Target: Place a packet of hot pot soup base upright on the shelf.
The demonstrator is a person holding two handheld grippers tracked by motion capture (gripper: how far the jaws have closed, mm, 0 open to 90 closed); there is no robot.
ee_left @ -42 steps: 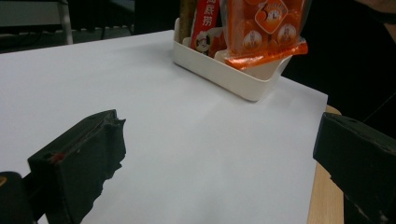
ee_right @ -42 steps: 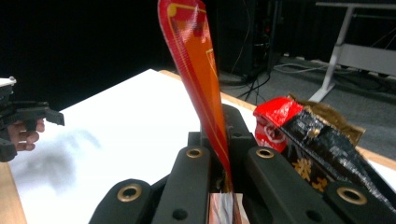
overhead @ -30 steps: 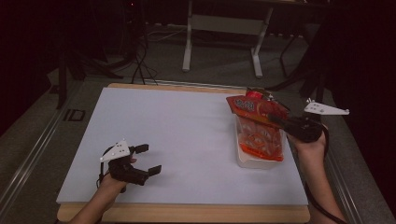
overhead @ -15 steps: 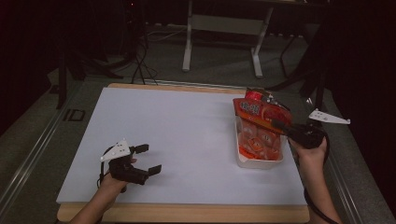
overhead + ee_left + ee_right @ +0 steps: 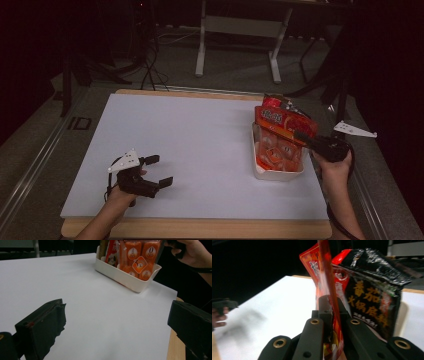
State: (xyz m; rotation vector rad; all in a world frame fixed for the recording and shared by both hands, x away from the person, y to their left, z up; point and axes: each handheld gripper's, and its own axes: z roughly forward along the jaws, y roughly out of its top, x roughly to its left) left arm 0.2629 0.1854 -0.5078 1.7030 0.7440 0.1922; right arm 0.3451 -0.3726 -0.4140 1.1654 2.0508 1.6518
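Right now the right gripper (image 5: 301, 136) is clamped on the edge of an orange-red snack pouch (image 5: 284, 121), the thin seam pinched flat between its jaws as the right gripper view shows (image 5: 331, 315). The pouch hangs tilted over the white bin (image 5: 278, 173) at the right side of the worktop (image 5: 200, 145), its lower end down among the orange packets (image 5: 272, 152) already standing there. A dark packet (image 5: 372, 290) with yellow lettering stands just behind it.

To do this step well, the pouch should go down standing on edge, parallel to the packets in the bin, so it slips into a gap rather than riding on top of them. I would lower slowly, keep the hold firm until the bottom edge rests on the bin floor or wedges between neighbours, then let go and draw the gripper straight up and back, so the jaws do not drag the seam out again. The bin is light and near the worktop's edge; a sideways shove could slide it.

The left gripper (image 5: 155, 172) rests on the near left of the worktop, jaws wide with nothing between them, well apart from the bin.

Against the frame a second back, the right hand has come down and toward the person, and the pouch sits lower over the bin. The left gripper lies where it did.
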